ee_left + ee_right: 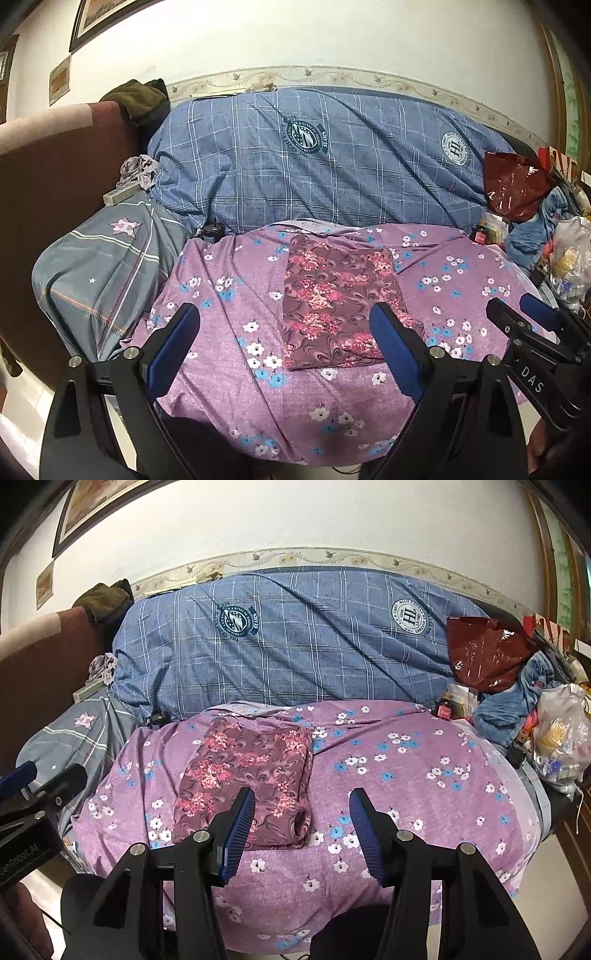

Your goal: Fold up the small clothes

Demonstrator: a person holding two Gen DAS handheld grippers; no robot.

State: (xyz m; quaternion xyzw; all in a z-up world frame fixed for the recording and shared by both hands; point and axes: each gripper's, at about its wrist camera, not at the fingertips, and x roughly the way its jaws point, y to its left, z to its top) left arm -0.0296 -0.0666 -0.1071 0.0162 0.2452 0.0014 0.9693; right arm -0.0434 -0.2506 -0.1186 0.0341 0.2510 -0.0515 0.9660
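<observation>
A maroon garment with pink flowers (332, 291) lies folded into a flat rectangle on the purple flowered sheet (229, 387). My left gripper (284, 325) hovers over the garment's near end, jaws wide open with nothing between them. In the right wrist view the same garment (247, 764) sits left of centre on the sheet (406, 775). My right gripper (301, 806) is open above the garment's near right corner, its fingers apart from the cloth. Each gripper shows at the edge of the other's view: the right gripper (511, 304) and the left gripper (48, 775).
A blue checked quilt (314, 158) is piled behind the sheet. A grey pillow (103, 273) lies at the left by a brown upholstered end (55, 184). A red plastic bag (487, 653), denim clothes (509, 705), a white bag (561, 738) and a small red bottle (443, 710) crowd the right.
</observation>
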